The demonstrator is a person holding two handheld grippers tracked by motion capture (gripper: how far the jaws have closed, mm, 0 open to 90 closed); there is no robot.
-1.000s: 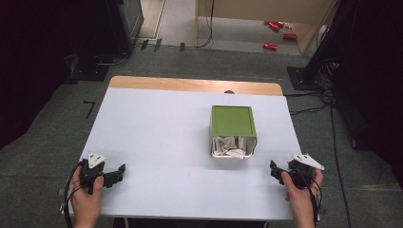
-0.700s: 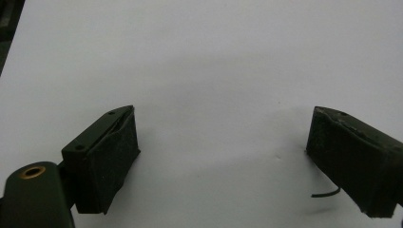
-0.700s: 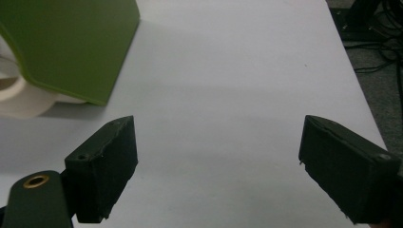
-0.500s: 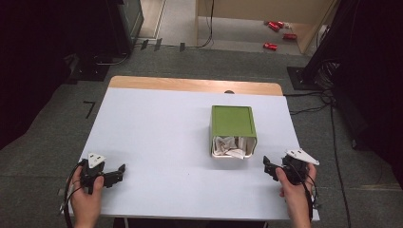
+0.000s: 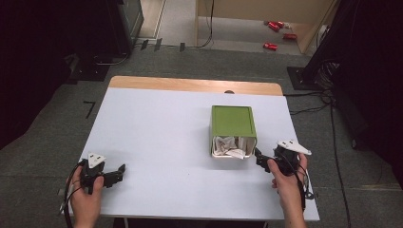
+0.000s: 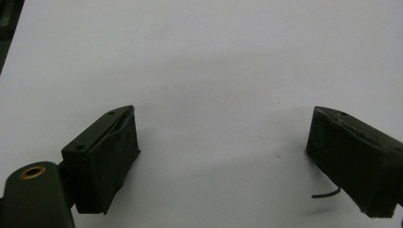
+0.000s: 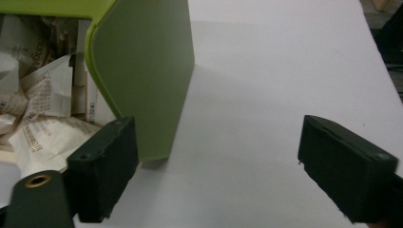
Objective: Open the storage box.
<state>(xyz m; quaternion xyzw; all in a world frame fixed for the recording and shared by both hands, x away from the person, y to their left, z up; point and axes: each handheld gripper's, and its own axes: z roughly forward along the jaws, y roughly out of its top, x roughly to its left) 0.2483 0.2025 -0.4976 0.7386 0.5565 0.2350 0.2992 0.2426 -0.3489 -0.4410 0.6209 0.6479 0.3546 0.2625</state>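
Green box (image 5: 232, 122) lies on its side, right of centre on the white table (image 5: 157, 142), crumpled paper (image 5: 229, 146) in its mouth. Right gripper (image 5: 259, 158) just beside the mouth's corner — jaws wide, holding nothing. Left gripper (image 5: 119, 172) at the near-left edge — wide apart, empty.

We see the box (image 5: 233, 122) lying on its side on the surface (image 5: 157, 142), crumpled paper (image 5: 228, 146) inside its near opening; right tongs (image 5: 257, 156) just beside its near right corner, left tongs (image 5: 119, 171) well apart to its left.
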